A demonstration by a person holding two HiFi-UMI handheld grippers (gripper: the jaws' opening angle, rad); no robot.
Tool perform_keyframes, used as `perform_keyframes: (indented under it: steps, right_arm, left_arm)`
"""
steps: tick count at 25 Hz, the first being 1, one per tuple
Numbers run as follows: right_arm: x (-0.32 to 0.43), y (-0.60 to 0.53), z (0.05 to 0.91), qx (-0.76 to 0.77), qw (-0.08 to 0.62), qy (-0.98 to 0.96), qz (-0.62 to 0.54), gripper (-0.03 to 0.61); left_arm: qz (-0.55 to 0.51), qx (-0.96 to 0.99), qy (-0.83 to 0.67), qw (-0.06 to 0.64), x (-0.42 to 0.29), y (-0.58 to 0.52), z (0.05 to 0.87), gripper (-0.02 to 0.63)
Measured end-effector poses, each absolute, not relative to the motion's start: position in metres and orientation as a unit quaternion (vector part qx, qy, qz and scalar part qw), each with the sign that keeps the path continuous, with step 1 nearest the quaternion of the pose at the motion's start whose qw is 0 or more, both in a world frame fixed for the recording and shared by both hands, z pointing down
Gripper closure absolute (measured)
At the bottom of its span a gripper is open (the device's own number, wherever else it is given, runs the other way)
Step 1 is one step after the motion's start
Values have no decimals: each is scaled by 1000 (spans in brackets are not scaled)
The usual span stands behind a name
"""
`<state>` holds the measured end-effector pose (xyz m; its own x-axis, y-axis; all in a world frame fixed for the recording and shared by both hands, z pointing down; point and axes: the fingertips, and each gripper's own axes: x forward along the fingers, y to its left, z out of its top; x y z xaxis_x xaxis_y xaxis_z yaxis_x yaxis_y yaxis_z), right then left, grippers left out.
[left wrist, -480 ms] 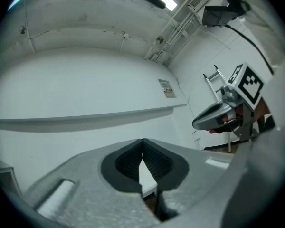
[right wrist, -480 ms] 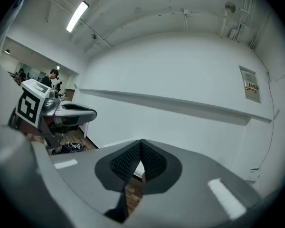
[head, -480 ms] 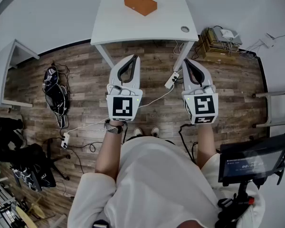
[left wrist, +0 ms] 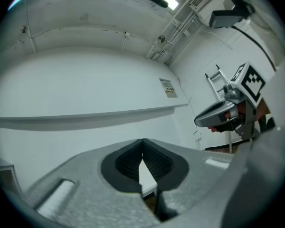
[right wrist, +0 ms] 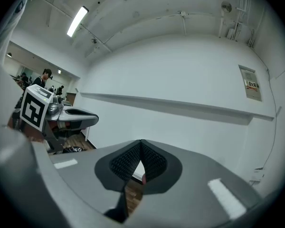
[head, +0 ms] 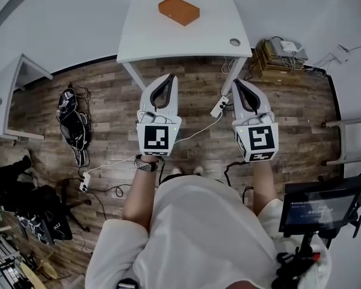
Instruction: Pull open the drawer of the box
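Observation:
An orange box [head: 178, 10] lies flat near the far edge of a white table [head: 168, 41]; its drawer cannot be made out from here. Both grippers hang over the wooden floor, short of the table's near edge. The left gripper [head: 170, 76] is shut with nothing in it, its tips meeting in the left gripper view [left wrist: 142, 140]. The right gripper [head: 236, 81] is shut and empty too, as the right gripper view [right wrist: 141, 141] shows. Each gripper view faces a white wall and catches the other gripper at its side, but not the box.
Cables and a power strip [head: 218, 106] trail across the floor under the table. A black bag [head: 69, 118] lies at the left beside a second white table [head: 12, 89]. Stacked boxes [head: 277, 53] stand at the right, and a screen on a stand [head: 322, 206] at the lower right.
The table and box sit slightly lower in the head view, and both grippers have shifted a little with them. Both stay shut and empty.

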<state>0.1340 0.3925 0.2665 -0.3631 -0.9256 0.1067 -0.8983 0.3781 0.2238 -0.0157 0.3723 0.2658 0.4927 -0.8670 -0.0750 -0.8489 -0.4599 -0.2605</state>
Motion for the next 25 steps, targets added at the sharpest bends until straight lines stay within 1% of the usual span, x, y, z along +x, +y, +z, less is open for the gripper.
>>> perform_keyframes:
  steps: [8, 15, 25]
  right_arm:
    - [139, 388, 273, 547, 99, -831, -32, 577]
    - [135, 373, 271, 539, 91, -837, -25, 577]
    - [128, 310, 277, 542, 88, -835, -19, 577]
  left_arm:
    - [-34, -844, 519, 134, -21, 368, 260, 607]
    - [-40, -841, 526, 122, -21, 360, 270, 607]
    - [-39, -844, 523, 110, -31, 296, 290, 607]
